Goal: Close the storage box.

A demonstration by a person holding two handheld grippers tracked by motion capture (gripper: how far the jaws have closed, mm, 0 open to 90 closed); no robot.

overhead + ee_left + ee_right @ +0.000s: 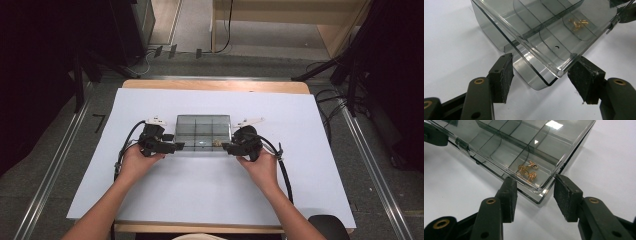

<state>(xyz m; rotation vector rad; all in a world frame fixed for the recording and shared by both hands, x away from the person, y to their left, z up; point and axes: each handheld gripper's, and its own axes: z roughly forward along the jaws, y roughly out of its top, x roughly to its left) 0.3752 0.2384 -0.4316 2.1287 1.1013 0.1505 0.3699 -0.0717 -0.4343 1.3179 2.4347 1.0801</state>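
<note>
A smoky clear compartment box point(195, 127) lies on the white sheet point(210, 185), with its lid point(564, 42) slightly raised above the base at the near edge. Small gold parts point(529, 171) lie in its near right compartment point(577, 23). My left gripper point(179, 146) is at the near left corner. Its jaws are open astride that corner point(542, 65), and only the right pad point(584, 77) is against the lid. My right gripper point(226, 146) is at the near right corner point(535, 187), where both pads touch the box's two sides.
A clasp point(461, 143) sits mid-way along the box's near edge. The white sheet covers most of the wooden table point(215, 85). Cables point(285, 175) trail from both grippers toward the person. Dark stands point(345, 70) and floor rails point(55, 165) flank the table.
</note>
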